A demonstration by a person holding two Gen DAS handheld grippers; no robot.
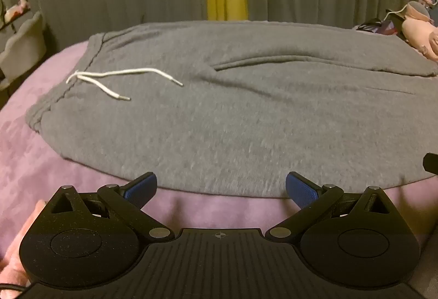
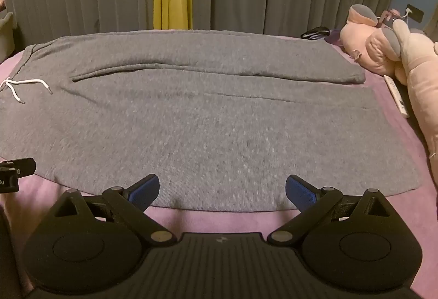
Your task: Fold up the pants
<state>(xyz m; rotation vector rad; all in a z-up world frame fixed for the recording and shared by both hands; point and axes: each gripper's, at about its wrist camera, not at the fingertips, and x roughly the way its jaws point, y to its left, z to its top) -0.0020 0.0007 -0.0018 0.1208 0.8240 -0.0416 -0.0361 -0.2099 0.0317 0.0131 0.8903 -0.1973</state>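
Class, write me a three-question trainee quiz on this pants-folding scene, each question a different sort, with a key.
1. True or false: the left gripper grips the grey pants.
2. Multiple choice: the white drawstring lies at the pants' A) waistband end B) leg-cuff end C) near edge.
3. What sits on the purple bedcover beyond the leg cuffs, seen from the right gripper?

Key: 1. False; both grippers are open, fingers at the pants' near edge. 2. A. 3. A pink plush toy.
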